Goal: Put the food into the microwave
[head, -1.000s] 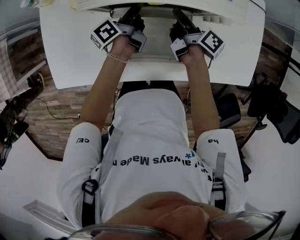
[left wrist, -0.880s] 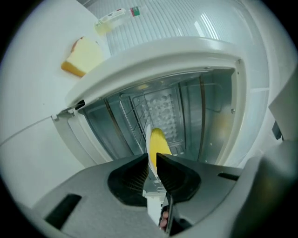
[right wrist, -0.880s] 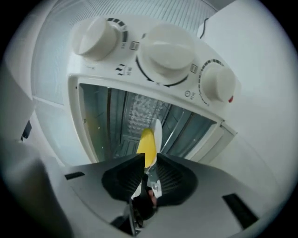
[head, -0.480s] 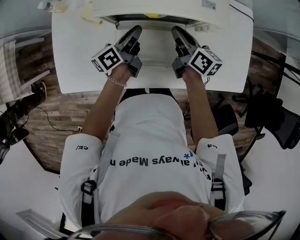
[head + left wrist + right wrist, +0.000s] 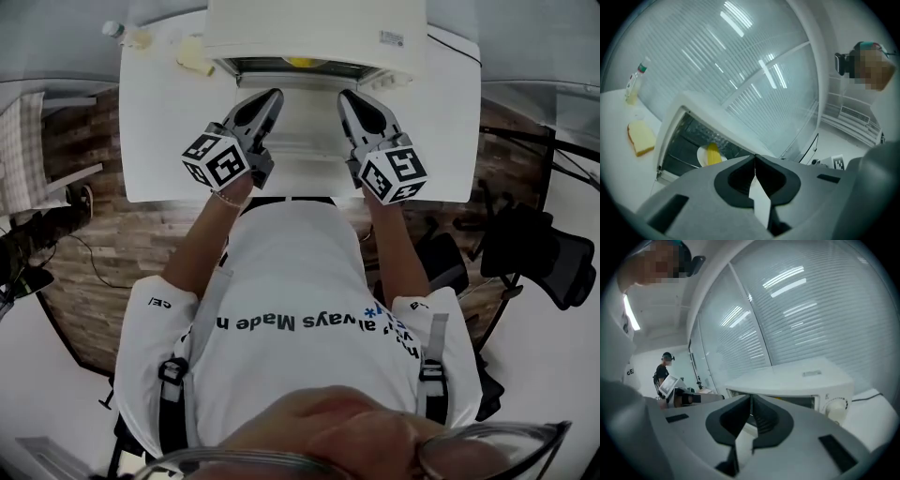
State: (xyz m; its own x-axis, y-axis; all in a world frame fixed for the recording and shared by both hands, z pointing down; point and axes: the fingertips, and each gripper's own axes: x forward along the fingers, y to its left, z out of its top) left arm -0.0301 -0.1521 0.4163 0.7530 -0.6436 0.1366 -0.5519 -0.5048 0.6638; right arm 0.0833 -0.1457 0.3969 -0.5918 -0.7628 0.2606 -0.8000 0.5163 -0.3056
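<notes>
The white microwave (image 5: 314,33) stands at the far side of the white table (image 5: 159,141), its door (image 5: 305,127) folded down toward me. Inside the cavity a white plate (image 5: 701,156) carries a yellow piece of food (image 5: 712,153), also just visible in the head view as the yellow food (image 5: 305,62). My left gripper (image 5: 272,97) and right gripper (image 5: 347,97) hover side by side in front of the opening, tilted upward and apart from it. Both are shut with nothing between the jaws. The left gripper (image 5: 754,157) points at the opening, the right gripper (image 5: 750,399) at the microwave front (image 5: 797,401).
A slice of bread (image 5: 192,54) lies on the table left of the microwave, and a small bottle (image 5: 117,31) stands at the far left corner. The microwave's dial (image 5: 836,405) is on its right side. Another person (image 5: 663,369) stands in the distance. Office chairs (image 5: 539,248) stand on my right.
Both grippers have drawn back from the microwave opening toward me and tipped upward. The head view now takes in the whole microwave top and more of the table.
</notes>
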